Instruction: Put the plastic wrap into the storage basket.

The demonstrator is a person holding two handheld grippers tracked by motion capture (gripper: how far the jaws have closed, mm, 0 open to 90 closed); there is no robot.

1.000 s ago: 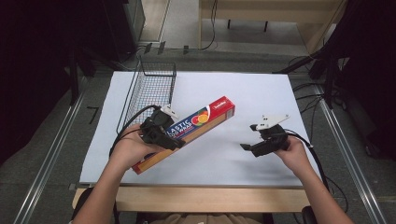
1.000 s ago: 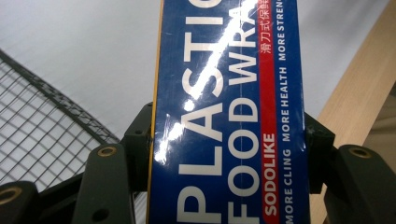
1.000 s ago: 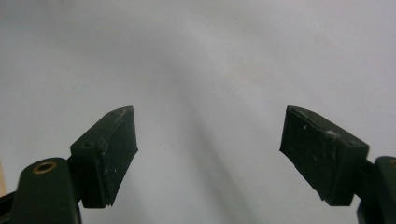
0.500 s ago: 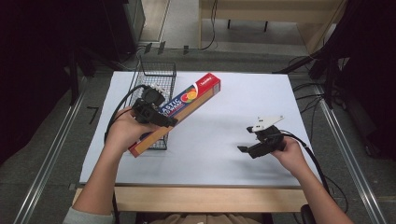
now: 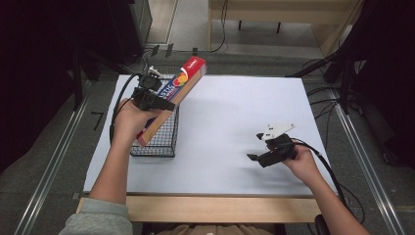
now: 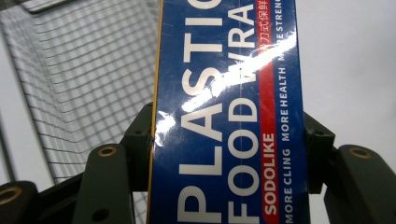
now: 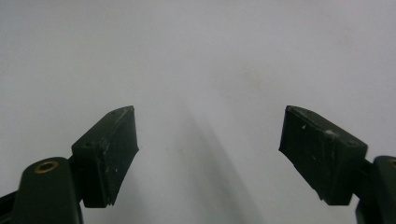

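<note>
A long blue, red and orange box of plastic food wrap (image 5: pixel 172 96) hangs tilted above a black wire basket (image 5: pixel 159 139) at the table's left. My left gripper (image 5: pixel 164 104) is shut on the box about midway along it. In the left gripper view the box (image 6: pixel 229 116) sits squeezed between both black jaws, with the basket mesh (image 6: pixel 88 79) behind it. My right gripper (image 5: pixel 254 156) rests low over the white table cover at the right. Its jaws stand wide apart with nothing between them (image 7: pixel 208 154).
A white cover (image 5: pixel 235 112) lies over the table, with a wooden edge (image 5: pixel 215 208) at the front. Metal rails run along both sides. Cables and dark equipment lie beyond the far edge.
My left gripper has carried the box from the table's middle up and to the left, so it now hangs over the wire basket. The right gripper has stayed in place.
</note>
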